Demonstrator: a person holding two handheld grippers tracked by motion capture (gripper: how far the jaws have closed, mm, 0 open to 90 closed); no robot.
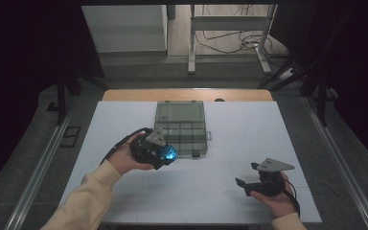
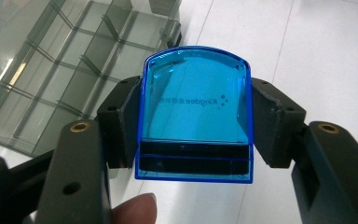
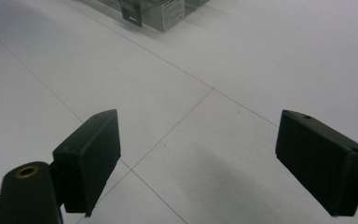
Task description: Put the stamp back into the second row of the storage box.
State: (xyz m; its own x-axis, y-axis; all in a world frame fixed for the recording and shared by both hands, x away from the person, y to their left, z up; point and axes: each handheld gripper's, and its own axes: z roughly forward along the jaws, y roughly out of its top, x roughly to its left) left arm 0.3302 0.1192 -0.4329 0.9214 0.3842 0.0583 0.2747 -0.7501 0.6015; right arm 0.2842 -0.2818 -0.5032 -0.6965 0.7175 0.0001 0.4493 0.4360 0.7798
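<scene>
A clear blue plastic case [image 2: 196,112] with a printed brand name sits between the black pads of my left gripper [image 2: 196,123], which is shut on it from both sides. In the high view the left gripper [image 1: 165,154] holds the blue case [image 1: 167,153] just in front of the left part of an open clear compartment box [image 1: 181,128]. The same compartment box [image 2: 56,70] lies beyond the case in the left gripper view. My right gripper [image 1: 245,184] rests low at the table's front right, and its jaws [image 3: 200,163] stand wide open over bare white table.
The white table [image 1: 239,129] has a wooden strip along its far edge. The box's latch [image 3: 131,14] shows at the top of the right gripper view. Desk legs and cables lie on the floor beyond. Metal rails run along both sides of the table.
</scene>
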